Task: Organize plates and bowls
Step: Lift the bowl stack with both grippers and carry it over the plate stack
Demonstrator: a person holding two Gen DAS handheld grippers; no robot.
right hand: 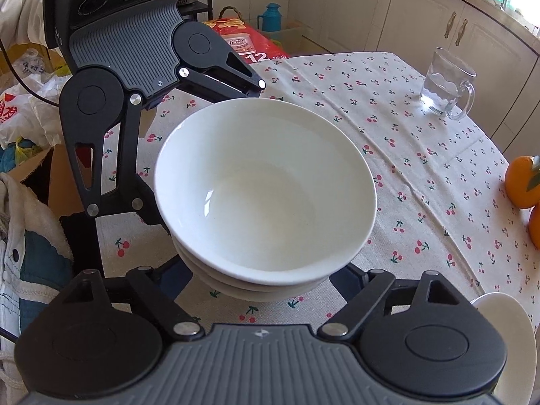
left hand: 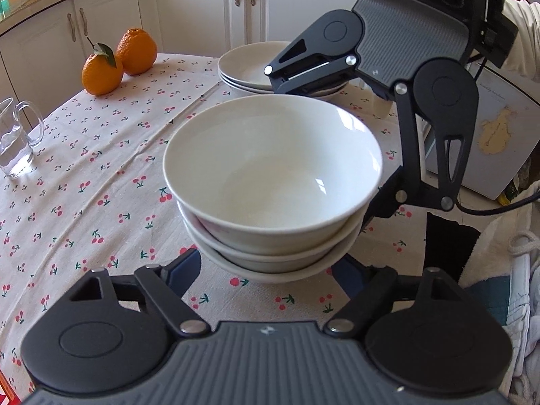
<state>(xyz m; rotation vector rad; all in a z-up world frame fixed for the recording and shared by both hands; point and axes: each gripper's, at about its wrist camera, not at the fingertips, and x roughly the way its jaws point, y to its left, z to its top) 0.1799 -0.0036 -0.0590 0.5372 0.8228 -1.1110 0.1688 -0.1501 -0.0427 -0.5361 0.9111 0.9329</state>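
Note:
Three white bowls point(left hand: 273, 168) point(right hand: 266, 185) sit nested in a stack on the cherry-print tablecloth point(left hand: 101, 185). My left gripper point(left hand: 268, 265) straddles the lowest bowl, one finger at each side below its rim. From the opposite side my right gripper point(right hand: 260, 278) straddles the same stack in the same way. In the left wrist view the right gripper's near finger point(left hand: 381, 202) lies against the bowls' side, and its far finger goes behind the top rim. All the pads are hidden under the rims, so contact does not show. A stack of white plates point(left hand: 249, 64) stands behind.
Two oranges point(left hand: 135, 50) and a glass mug of water point(left hand: 17, 141) point(right hand: 445, 84) stand toward the table's far side. The plates' edge point(right hand: 506, 337) shows beside my right gripper. Bags and a red box point(right hand: 249, 40) lie off the table's edge. White cabinets line the wall.

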